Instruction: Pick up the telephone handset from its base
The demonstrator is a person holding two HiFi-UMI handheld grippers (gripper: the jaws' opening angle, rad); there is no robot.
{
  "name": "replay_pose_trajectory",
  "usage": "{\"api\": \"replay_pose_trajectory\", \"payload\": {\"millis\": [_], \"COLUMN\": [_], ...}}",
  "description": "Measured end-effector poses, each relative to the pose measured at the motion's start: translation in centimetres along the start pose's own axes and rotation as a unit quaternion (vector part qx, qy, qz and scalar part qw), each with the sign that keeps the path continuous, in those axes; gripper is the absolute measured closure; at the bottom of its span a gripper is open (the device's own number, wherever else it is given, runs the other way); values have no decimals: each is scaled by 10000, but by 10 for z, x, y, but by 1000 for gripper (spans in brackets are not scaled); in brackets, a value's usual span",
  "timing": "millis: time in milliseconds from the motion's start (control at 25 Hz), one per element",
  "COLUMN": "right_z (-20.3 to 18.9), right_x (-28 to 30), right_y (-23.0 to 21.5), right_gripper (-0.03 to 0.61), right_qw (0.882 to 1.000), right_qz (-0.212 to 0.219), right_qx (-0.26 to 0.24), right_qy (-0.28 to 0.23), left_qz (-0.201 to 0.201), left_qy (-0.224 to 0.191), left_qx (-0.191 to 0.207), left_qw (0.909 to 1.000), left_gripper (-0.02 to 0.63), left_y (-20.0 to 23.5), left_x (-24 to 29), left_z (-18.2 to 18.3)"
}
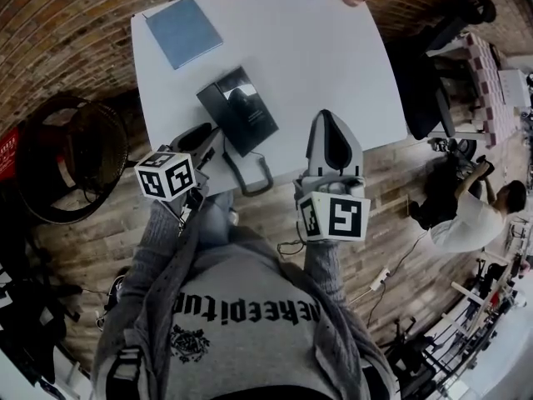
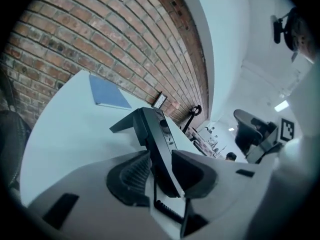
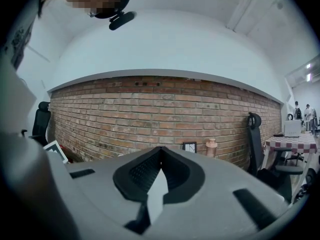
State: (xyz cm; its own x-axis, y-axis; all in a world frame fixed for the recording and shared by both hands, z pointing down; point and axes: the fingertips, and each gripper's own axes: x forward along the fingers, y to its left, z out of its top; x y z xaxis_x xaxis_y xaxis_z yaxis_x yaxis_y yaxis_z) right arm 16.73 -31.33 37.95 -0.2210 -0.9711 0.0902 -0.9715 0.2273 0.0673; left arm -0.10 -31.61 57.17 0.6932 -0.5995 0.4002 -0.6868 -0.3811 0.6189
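Left gripper [image 2: 160, 154]: jaws apart, nothing pressed. Near end of black plastic desk telephone [image 1: 237, 109] is seen between pads. Black handset [image 1: 244, 107] is judged seated on base, not clearly told apart from it, near front edge of white table [image 1: 333, 48]. Right gripper [image 3: 160, 151]: closed, empty. Risk: base is clamped together with handset, so whole telephone is lifted; or set is dragged off edge by black coiled cord [image 1: 250, 186] hanging there.

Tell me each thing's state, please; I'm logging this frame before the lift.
Telephone handset: on its base, near end between the left jaws.
Left hand-held gripper: open, around that end.
Right hand-held gripper: shut, empty.
Cord: looped off the table's near edge.
Blue notebook: closed, lying flat.
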Motion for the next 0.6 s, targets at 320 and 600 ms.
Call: {"api": "replay_pose_trajectory", "payload": {"millis": [320,600], "right_z": [-10,-18], "right_x": [5,8], "right_y": [-7,-9], "right_gripper": [575,575], "right_qw": [9998,9996], "right_qz": [-76,-93], "right_qx": [-32,-48], "right_qy": [176,274], "left_qz": [-187,-379], "left_qy": [122,84], "left_qx": [-550,-776], "left_qw": [9982,9962], "left_gripper": [485,486], "left_y": [10,9], "left_x": [25,35], "left_z": [-9,-7]}}
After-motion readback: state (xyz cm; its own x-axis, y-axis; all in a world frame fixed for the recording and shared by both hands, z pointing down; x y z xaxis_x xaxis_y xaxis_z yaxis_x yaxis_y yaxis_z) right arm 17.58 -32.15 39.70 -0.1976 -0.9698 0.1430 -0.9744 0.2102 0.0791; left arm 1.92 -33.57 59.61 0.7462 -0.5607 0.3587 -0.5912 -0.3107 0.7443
